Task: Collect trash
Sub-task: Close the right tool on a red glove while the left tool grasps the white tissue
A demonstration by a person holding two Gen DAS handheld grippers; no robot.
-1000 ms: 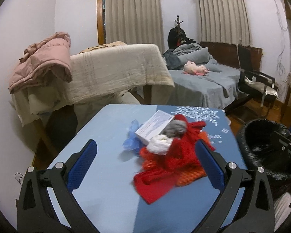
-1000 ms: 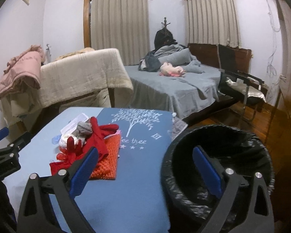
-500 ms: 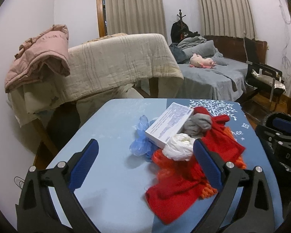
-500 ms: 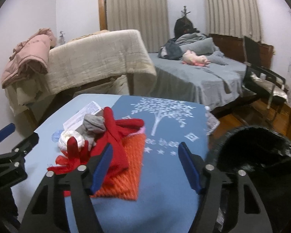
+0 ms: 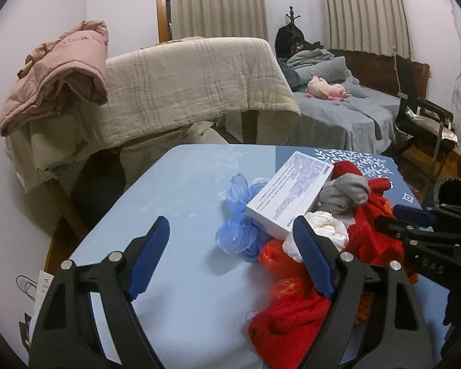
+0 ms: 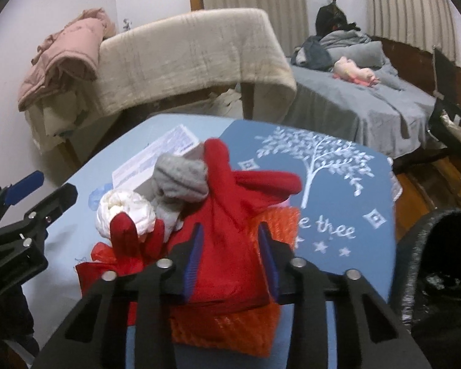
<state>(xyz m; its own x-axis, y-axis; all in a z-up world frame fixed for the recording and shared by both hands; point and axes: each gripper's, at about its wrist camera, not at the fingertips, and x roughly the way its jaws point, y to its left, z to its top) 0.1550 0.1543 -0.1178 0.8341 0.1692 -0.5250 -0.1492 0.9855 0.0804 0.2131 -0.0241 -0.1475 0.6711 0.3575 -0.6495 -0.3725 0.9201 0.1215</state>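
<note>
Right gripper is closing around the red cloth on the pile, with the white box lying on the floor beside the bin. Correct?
Not quite. The white box lies on the table, in the pile, per the left wrist view. The right gripper has indeed been closing around the red cloth.

Between the right jaws: soft matt red knit cloth (image 6: 230, 246). Beneath: coarse orange mesh (image 6: 230, 329). Left of the left jaws' right finger: glossy crinkled blue plastic bag (image 5: 236, 227), smooth white printed cardboard box (image 5: 289, 193).

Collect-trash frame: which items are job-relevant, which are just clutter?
Job:
- white box
- blue plastic bag
- white wad
- black-lined bin
- right gripper, closing around red cloth

Lying about:
- pink jacket
- beige blanket
- plush toy
</note>
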